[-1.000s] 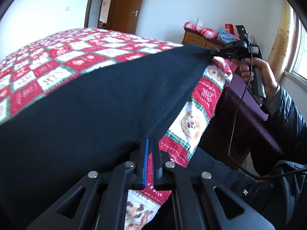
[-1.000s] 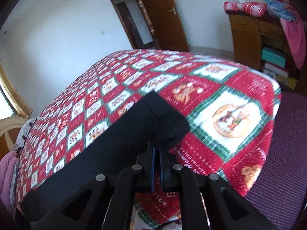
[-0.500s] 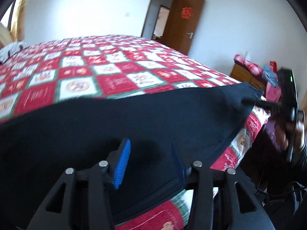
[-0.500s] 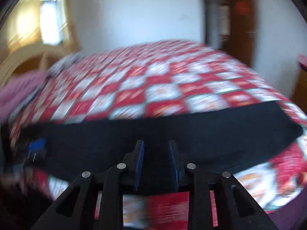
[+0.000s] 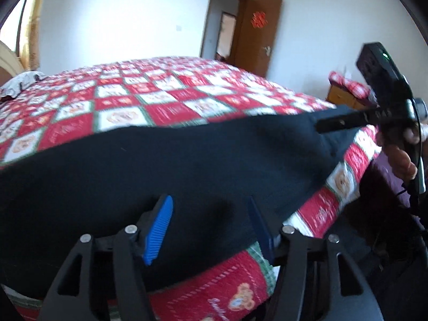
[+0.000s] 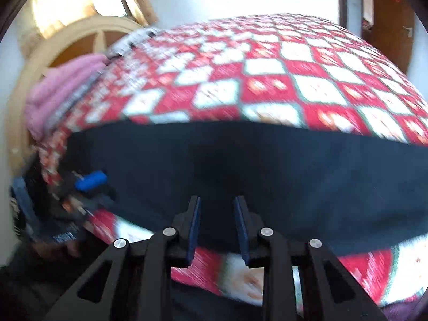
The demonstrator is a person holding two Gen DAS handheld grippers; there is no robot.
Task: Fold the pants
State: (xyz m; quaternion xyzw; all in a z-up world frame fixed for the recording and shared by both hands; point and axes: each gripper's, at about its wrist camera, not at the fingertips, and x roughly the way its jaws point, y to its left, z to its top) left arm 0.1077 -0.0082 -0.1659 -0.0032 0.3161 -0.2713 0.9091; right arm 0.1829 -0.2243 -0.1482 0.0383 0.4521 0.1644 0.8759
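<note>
Black pants [image 5: 174, 165] lie flat in a long strip along the near edge of the bed; they also show in the right wrist view [image 6: 254, 168]. My left gripper [image 5: 210, 208] is open, its blue pads spread over the near edge of the cloth, holding nothing. My right gripper [image 6: 216, 214] is open over the near edge of the pants, empty. In the left wrist view the right gripper [image 5: 334, 124] hovers at the far right end of the pants. In the right wrist view the left gripper [image 6: 89, 180] shows at the left end, blurred.
The bed has a red, white and green checked quilt [image 5: 160, 99]. A pink blanket [image 6: 61, 88] and wooden headboard [image 6: 67, 42] are at the head end. A brown door [image 5: 256, 32] and a wooden dresser [image 5: 345, 96] stand behind. The bed's edge drops off near me.
Both grippers have opened and let go of the pants, which now lie flat on the bed. Both have swung round to face the pants' near long edge.
</note>
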